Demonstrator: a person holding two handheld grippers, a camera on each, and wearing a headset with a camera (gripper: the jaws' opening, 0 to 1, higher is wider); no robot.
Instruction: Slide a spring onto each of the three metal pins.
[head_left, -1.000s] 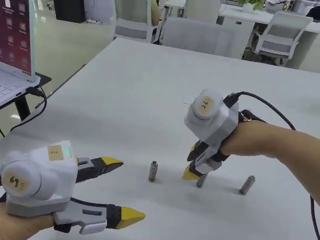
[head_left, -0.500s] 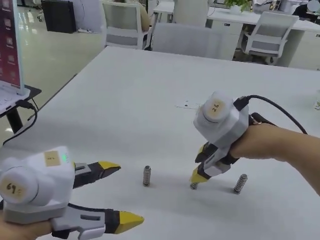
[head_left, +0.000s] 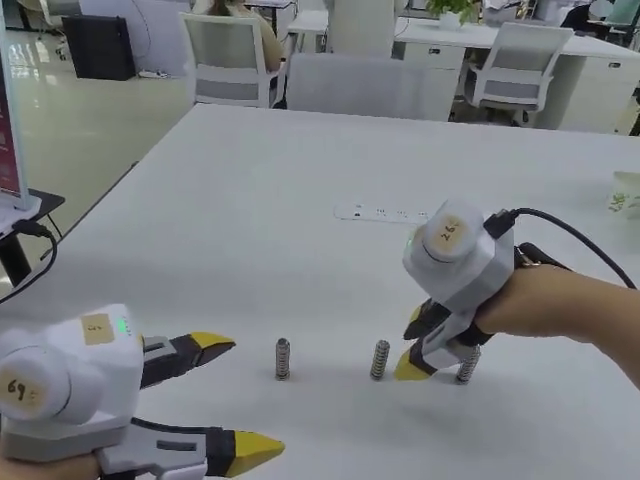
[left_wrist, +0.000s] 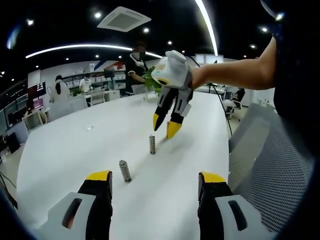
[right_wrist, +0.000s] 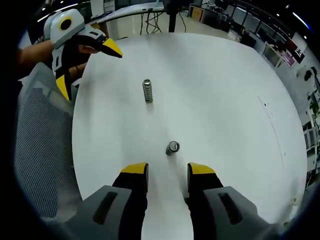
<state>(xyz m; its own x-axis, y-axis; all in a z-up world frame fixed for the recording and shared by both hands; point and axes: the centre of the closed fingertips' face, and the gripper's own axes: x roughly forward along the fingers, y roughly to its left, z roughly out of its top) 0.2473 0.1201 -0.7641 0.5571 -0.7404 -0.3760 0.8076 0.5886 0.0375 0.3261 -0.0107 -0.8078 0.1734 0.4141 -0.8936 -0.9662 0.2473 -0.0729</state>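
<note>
- left gripper (head_left: 235, 397): jaws spread wide, nothing between them, low at the near edge of the table (head_left: 300, 200); body cut off by the frame.
- right gripper (head_left: 415, 342): jaws parted, empty, tips down just beside the right spring (head_left: 465, 368), whose top the jaw hides.
- middle spring (head_left: 380, 358) and left spring (head_left: 283, 358): upright, same row, apart.
- what stands inside the coils: too small to make out.

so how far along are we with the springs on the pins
Looks about done. Three small coiled metal springs stand upright on the white table: left spring, middle spring, right spring; pins inside cannot be made out. Nothing is in hand: left gripper and right gripper are open, empty. Left, perhaps: checking the right spring's seating.
</note>
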